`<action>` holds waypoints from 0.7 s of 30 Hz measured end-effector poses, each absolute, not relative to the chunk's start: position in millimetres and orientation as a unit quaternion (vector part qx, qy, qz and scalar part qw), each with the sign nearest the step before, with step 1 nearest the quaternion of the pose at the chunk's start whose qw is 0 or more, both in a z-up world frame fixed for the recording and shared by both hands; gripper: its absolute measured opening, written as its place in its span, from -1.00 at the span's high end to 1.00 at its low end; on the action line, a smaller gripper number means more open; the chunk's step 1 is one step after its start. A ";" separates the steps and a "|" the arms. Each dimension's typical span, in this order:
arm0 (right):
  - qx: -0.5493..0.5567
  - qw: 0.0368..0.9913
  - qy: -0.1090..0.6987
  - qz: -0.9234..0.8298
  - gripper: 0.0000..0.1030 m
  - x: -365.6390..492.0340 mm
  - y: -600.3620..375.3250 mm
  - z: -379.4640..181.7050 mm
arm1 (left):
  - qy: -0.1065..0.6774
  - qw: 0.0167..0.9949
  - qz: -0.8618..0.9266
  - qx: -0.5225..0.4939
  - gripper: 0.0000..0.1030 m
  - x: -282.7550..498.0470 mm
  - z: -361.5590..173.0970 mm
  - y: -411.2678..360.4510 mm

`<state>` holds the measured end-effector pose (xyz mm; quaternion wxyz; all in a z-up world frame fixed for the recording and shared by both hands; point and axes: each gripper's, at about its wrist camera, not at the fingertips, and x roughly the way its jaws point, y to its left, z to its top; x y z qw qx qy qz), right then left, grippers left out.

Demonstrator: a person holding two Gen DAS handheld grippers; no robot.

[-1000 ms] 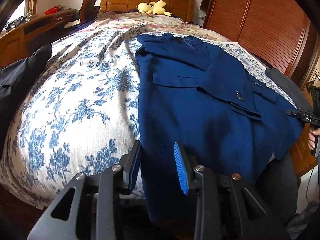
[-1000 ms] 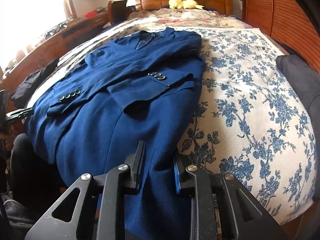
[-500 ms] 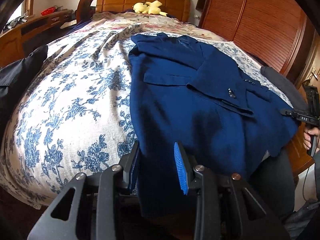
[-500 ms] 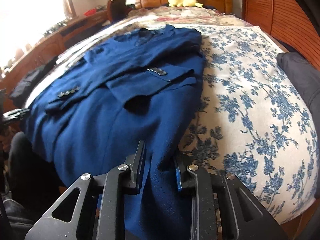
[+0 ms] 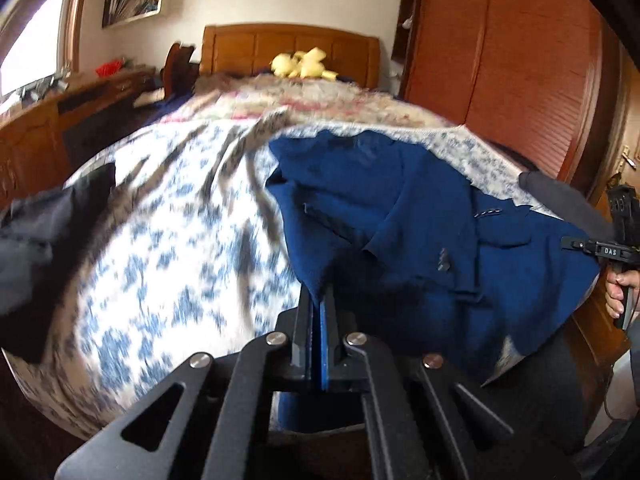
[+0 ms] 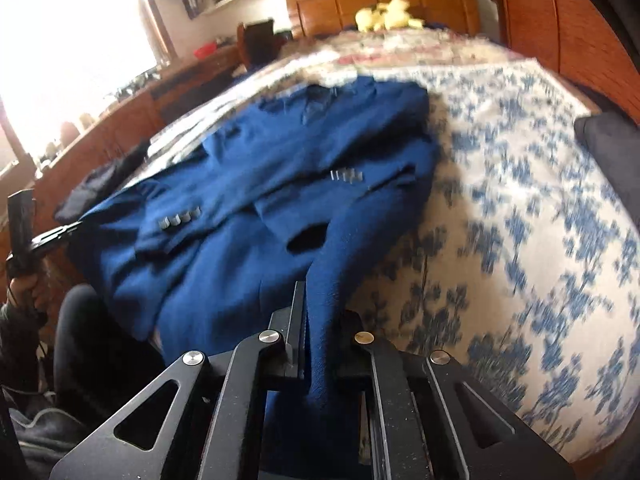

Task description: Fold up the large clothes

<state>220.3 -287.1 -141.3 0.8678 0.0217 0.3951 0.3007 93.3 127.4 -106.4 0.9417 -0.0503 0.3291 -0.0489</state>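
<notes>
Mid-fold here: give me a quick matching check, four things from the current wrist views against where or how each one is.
Things:
1. blue blazer
2. yellow plush toy
3. left claw
4. black garment

Places or states:
A. by the wooden headboard
B. at the left edge of the floral bedspread
C. spread on the bed, its bottom hem lifted at both corners
D. shut on the blazer's hem corner

Pairs: 1-C, 2-A, 3-D, 4-B

The right claw is also shut on the hem, at the other corner.
</notes>
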 end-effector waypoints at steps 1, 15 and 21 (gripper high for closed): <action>0.035 0.867 0.389 0.308 0.92 220.8 -287.9 -133.9 | 0.324 0.943 -0.051 -0.045 1.00 92.9 -98.7 125.6; 0.043 0.899 0.285 0.329 0.93 182.1 -292.6 -26.9 | 0.223 0.972 -0.068 -0.018 1.00 65.8 24.3 106.5; 0.045 0.912 0.238 0.331 0.93 148.5 -306.0 16.8 | 0.187 0.980 -0.063 -0.009 1.00 47.9 66.6 105.4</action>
